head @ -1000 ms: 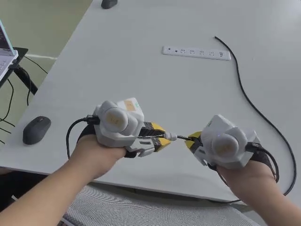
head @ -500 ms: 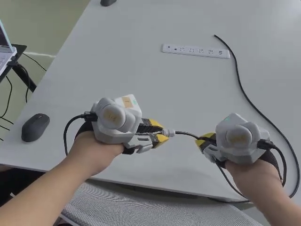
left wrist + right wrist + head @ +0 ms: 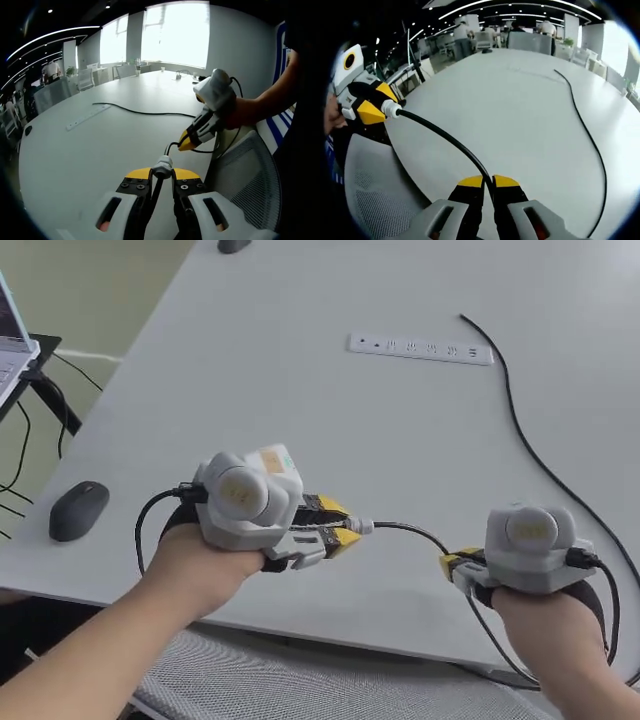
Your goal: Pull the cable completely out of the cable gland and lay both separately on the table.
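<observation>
A short black cable (image 3: 412, 531) arcs between my two grippers above the near edge of the white table (image 3: 330, 420). My left gripper (image 3: 348, 530) is shut on the small white cable gland (image 3: 361, 526), whose tip pokes out past the yellow jaws (image 3: 162, 165). My right gripper (image 3: 450, 564) is shut on the cable's other end, which runs up from between its jaws (image 3: 487, 186) toward the cable gland (image 3: 391, 109). In the left gripper view the right gripper (image 3: 186, 145) holds the cable (image 3: 172, 146) a short way off.
A white power strip (image 3: 420, 349) lies at mid-table, and a long black cord (image 3: 520, 430) runs down the right side. A dark mouse (image 3: 78, 510) rests near the left edge. A mesh chair (image 3: 300, 685) sits below the near edge.
My right gripper has drawn away to the right and down, and more black cable now shows between the gland and its jaws. The left gripper has held its place.
</observation>
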Motion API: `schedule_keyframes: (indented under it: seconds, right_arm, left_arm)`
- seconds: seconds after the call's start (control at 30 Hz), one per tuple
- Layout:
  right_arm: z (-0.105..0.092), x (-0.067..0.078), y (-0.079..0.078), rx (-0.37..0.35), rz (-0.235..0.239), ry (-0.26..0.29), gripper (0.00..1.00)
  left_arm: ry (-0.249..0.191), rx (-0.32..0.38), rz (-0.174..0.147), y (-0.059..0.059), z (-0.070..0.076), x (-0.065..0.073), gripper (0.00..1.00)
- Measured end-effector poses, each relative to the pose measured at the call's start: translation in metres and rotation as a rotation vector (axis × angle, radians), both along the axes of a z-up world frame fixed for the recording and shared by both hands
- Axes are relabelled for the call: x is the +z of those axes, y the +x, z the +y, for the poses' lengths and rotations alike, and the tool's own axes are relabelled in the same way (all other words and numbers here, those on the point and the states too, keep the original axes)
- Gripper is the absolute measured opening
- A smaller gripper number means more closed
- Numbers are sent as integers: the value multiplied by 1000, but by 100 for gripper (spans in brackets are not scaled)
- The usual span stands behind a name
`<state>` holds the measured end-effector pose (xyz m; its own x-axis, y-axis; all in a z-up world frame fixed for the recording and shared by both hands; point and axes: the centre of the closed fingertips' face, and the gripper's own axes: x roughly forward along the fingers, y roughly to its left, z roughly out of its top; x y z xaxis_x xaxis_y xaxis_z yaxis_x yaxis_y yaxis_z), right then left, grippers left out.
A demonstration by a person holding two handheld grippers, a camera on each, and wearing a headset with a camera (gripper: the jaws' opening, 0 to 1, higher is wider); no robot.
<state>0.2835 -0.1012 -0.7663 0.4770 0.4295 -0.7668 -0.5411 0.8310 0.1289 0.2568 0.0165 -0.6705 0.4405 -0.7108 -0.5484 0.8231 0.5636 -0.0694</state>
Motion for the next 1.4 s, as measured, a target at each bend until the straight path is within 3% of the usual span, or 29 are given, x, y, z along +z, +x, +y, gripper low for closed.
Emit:
schedule_keyframes:
  seconds: [0.23,0.57,0.7,0.83,1.0,1.23,1.3,1.4]
  right_arm:
    - [-5,-5,-1,-37,27,21,1]
    - [-2,-1,-5,52,-13,-18,2]
    - [-1,2,-4,70,-27,-12,3]
    - [5,9,-7,94,-24,17,12]
    - [14,29,-11,162,-72,41,22]
    - [39,59,-8,332,-221,6,25]
    - [53,71,-8,402,-281,-7,25]
    - [70,79,-11,492,-331,-33,24]
  left_arm:
    - [6,-2,-2,1,1,-1,16]
    - [9,-2,-4,4,4,0,16]
    - [6,5,-2,5,6,0,16]
    - [6,8,-2,5,6,0,16]
    - [6,5,3,5,6,-2,16]
    - [2,2,4,5,4,-1,16]
    - [-2,3,7,5,4,0,16]
    - [-2,5,6,4,5,0,16]
